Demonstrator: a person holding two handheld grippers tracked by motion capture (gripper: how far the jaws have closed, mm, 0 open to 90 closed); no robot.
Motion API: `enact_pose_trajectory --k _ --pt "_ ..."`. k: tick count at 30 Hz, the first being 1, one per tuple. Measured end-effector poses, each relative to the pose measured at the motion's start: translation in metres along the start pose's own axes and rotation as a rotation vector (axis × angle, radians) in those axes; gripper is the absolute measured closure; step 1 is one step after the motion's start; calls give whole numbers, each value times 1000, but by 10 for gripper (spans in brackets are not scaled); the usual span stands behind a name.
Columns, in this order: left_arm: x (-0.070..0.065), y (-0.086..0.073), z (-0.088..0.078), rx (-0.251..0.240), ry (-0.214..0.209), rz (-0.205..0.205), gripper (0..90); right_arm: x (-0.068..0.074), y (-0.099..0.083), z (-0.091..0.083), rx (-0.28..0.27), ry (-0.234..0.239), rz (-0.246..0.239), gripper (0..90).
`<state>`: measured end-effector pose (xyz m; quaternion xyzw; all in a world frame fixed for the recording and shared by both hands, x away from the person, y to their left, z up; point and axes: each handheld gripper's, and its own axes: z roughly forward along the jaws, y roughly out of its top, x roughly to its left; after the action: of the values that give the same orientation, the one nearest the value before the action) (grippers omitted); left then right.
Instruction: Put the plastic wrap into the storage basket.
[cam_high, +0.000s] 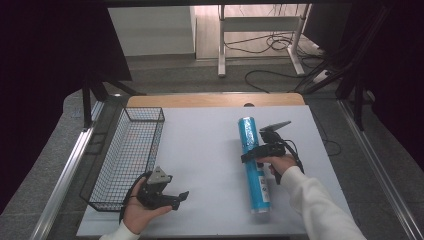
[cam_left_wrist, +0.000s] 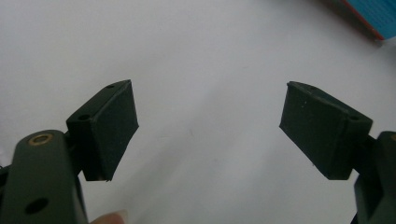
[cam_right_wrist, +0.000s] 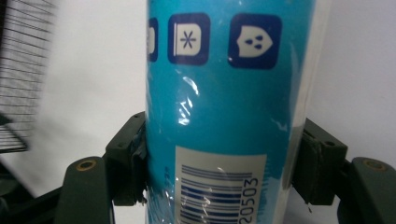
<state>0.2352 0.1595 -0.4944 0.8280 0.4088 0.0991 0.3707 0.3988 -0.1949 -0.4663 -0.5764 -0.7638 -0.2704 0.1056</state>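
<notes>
The right gripper (cam_right_wrist: 219, 163) has its fingers (cam_right_wrist: 128, 158) pressed against both sides of a blue film-wrapped roll (cam_right_wrist: 224, 107) bearing a barcode label and white icons; a wire basket (cam_right_wrist: 21, 74) sits blurred at left on the white table (cam_right_wrist: 93, 70).

The table (cam_high: 210, 135) has a pale top with a wooden strip along its far edge; metal rails (cam_high: 65, 175) run down its left and right sides over grey carpet (cam_high: 165, 77); black curtains (cam_high: 45, 60) hang far left and far right; beyond stand a white desk frame (cam_high: 260, 30), loose cables (cam_high: 272, 45) and a white wall (cam_high: 150, 30).
</notes>
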Motion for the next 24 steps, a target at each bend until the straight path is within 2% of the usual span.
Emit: enact_pose_trajectory --k 1,2,3,5,7,8,11,15,20,24 --pt "0 0 0 -2 0 -1 189 1 0 -4 -19 32 -11 318" --pt "0 0 0 -2 0 -1 189 1 0 -4 -19 32 -11 318" --pt "0 0 0 -1 1 0 189 2 -1 -7 -37 57 -15 319" --pt "0 0 0 -1 1 0 189 2 -1 -9 -40 70 -19 319" --pt "0 0 0 0 1 -3 189 3 -1 -12 -67 113 -7 320" --pt "0 0 0 0 1 -3 189 3 -1 -12 -67 113 -7 320" --pt "1 0 0 0 0 -6 189 4 0 -17 -94 155 4 321" --pt "0 0 0 2 0 -6 189 8 1 -22 -109 167 -19 321" --pt "0 0 0 0 1 -6 189 11 1 -24 -136 201 -13 322" --pt "1 0 -1 -6 -3 -12 189 17 1 -28 -154 218 -42 322"
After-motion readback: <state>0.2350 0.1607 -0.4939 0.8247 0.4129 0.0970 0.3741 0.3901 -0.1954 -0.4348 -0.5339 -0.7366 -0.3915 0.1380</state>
